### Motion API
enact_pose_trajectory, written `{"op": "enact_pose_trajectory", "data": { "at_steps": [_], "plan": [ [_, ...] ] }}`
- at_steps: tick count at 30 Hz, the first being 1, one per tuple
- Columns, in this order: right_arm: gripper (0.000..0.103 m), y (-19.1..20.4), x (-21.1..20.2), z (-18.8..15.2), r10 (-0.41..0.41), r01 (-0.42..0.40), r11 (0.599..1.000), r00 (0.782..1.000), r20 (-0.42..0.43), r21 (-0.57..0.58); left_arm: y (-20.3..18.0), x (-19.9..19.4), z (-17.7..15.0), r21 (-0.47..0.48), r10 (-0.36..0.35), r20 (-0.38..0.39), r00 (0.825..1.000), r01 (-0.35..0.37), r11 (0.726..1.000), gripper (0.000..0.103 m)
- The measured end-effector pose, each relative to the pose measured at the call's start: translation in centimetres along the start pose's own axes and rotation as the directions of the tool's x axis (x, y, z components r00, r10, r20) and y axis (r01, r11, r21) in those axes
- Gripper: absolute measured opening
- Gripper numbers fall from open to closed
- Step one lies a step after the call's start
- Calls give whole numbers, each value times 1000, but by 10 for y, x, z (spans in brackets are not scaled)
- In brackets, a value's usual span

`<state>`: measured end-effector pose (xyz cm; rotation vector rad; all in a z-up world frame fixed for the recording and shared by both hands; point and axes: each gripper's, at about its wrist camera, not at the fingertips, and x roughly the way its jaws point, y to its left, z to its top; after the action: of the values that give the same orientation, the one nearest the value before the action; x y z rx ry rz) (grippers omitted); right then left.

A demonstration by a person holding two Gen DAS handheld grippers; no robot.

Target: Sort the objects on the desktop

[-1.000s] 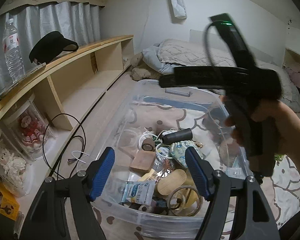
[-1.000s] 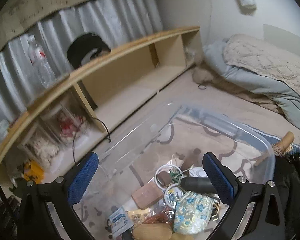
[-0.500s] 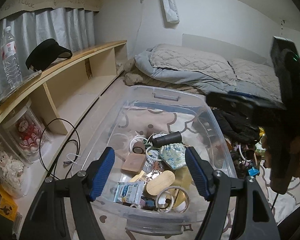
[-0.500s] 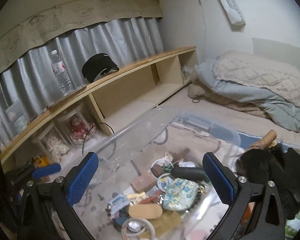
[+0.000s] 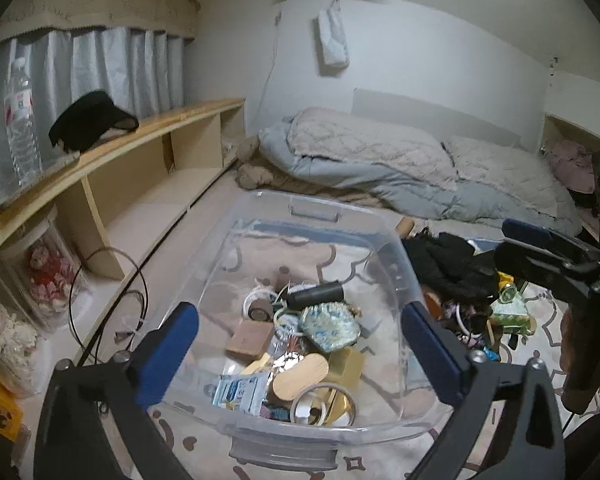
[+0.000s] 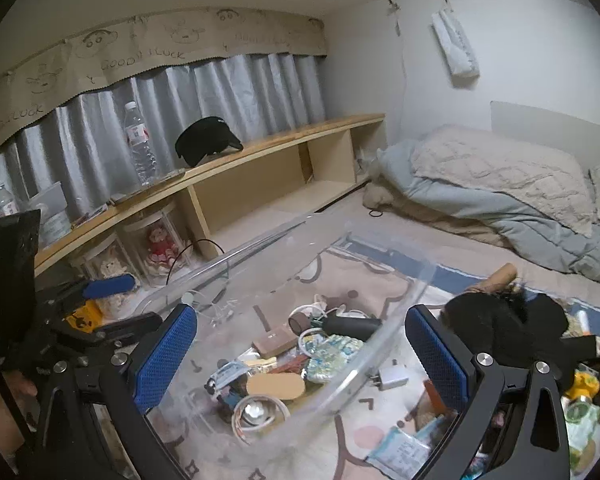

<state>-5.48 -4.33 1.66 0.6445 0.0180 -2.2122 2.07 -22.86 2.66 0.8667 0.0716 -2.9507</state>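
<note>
A clear plastic bin stands on the patterned rug and holds several small items: a black cylinder, a patterned pouch, a wooden block, a tape ring. My left gripper is open and empty above the bin's near side. My right gripper is open and empty over the bin's right rim; it also shows in the left wrist view. More loose items and a black garment lie right of the bin.
A long wooden shelf runs along the left wall with a water bottle and a black cap on top. Clear jars with dolls and a black cable lie below. Bedding fills the back.
Both grippers have pulled back and up from the bin. The right gripper has moved from over the bin to its right side. Both stay open and empty.
</note>
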Motion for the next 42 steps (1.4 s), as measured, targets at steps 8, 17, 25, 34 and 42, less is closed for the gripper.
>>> {"op": "enact_pose_trajectory", "data": {
  "at_steps": [8,17,25,34,42],
  "plan": [
    [103,-15,-32,-17,-82,84,996,995,58,-35,-15,-6,4,19,-26,43,999,25,1000,103],
    [103,-48,-56,-29,-169,168,986,983,75,14,-44,-4,7,58,-54,79,995,50,997,103],
    [103,-80,-87,-41,-254,252,967,963,84,38,-81,6,7,117,-100,69,993,91,989,103],
    [103,-114,-126,-61,-352,347,935,932,83,75,-132,16,7,154,-186,61,981,175,973,103],
    [103,-140,-158,-80,-427,418,903,899,96,101,-178,16,-3,237,-234,66,970,213,948,103]
  ]
}}
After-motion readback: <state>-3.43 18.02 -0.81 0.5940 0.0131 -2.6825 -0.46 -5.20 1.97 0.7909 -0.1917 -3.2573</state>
